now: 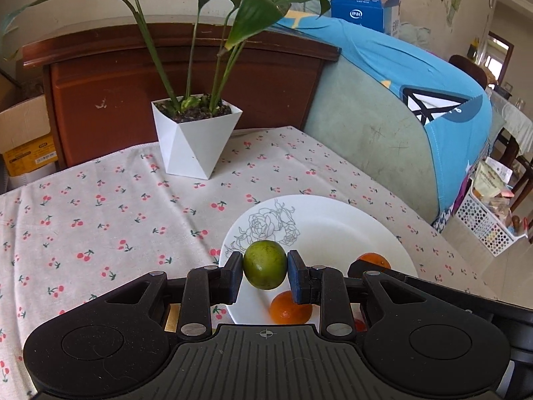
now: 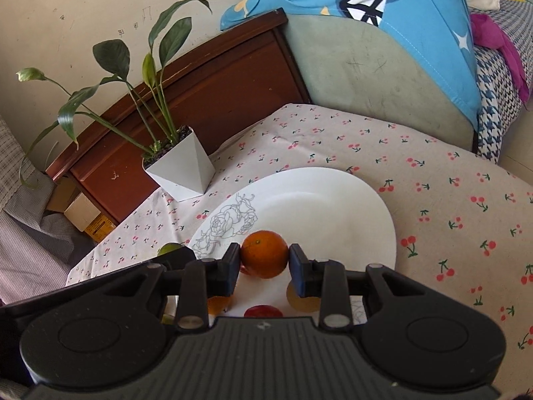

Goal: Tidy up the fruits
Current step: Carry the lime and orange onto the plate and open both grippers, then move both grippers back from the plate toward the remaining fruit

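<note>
My left gripper (image 1: 265,266) is shut on a green citrus fruit (image 1: 265,264) and holds it over the near left rim of the white rose-patterned plate (image 1: 333,230). An orange (image 1: 290,308) lies on the plate below it. My right gripper (image 2: 265,260) is shut on an orange (image 2: 265,258) and holds it above the plate (image 2: 326,206). That held orange also shows in the left wrist view (image 1: 373,260). Below it lie an orange (image 2: 218,304), a red fruit (image 2: 262,310) and a pale yellow fruit (image 2: 301,300). The green fruit peeks in at the left (image 2: 169,249).
A white angular plant pot (image 1: 196,136) with long green leaves stands at the back of the cherry-print tablecloth (image 1: 100,206). A brown wooden headboard (image 1: 166,76) and a blue-covered cushion (image 1: 416,106) stand behind. A white perforated basket (image 1: 483,223) sits on the floor at right.
</note>
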The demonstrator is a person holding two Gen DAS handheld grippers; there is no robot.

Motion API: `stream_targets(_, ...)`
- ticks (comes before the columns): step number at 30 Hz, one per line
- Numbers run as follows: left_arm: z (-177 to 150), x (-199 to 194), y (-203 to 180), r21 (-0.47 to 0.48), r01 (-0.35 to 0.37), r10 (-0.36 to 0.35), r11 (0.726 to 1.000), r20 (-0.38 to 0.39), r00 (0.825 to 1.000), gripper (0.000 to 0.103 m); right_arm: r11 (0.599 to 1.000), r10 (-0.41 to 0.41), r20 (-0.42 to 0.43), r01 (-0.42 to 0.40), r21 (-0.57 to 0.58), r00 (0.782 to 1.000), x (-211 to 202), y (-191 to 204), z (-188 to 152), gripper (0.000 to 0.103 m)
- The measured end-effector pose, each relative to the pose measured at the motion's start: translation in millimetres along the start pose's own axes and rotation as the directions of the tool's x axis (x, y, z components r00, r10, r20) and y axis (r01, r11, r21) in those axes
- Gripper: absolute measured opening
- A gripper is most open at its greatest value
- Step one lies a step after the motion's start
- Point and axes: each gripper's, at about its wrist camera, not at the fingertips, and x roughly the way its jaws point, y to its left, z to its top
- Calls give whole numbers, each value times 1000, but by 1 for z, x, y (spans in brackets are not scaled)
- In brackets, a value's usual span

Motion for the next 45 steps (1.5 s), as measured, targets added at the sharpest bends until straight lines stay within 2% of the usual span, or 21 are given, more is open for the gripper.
stream_targets(7,0,14,-1,15,7,-7,1000,-36,999,26,999,-28,-7,28,44,1000,6,-8,0,32)
stream_targets(13,5,17,-3,10,19,-19,1000,-30,999,28,998,-30,15,29,60,999,4,-10,1,34)
stream_targets(16,8,12,-5,18,21,-21,1000,-16,1000,34,998,-23,28,22,67,999,2,-11,3,34)
stream_targets(20,15,3,0,-1,13,-13,1000,-21,1000,49,998,-8,36,6,57,999,-2,-8,4,34)
stream_targets(25,22,-11,8,-3,-22,22,1000,-23,1000,51,999,8,53,-10,34,999,-8,-2,5,35)
stream_targets(28,22,-21,15,-14,-35,34,999,-32,999,58,999,25,48,-26,22,999,-10,1,4,35)
stream_targets(36,17,-44,42,-82,-89,87,993,-30,996,58,995,90,14,-90,-40,996,-14,18,-4,35)
stream_targets(45,3,-61,69,-142,-130,127,981,-31,991,58,976,170,-62,-177,-131,984,-18,43,-25,35)
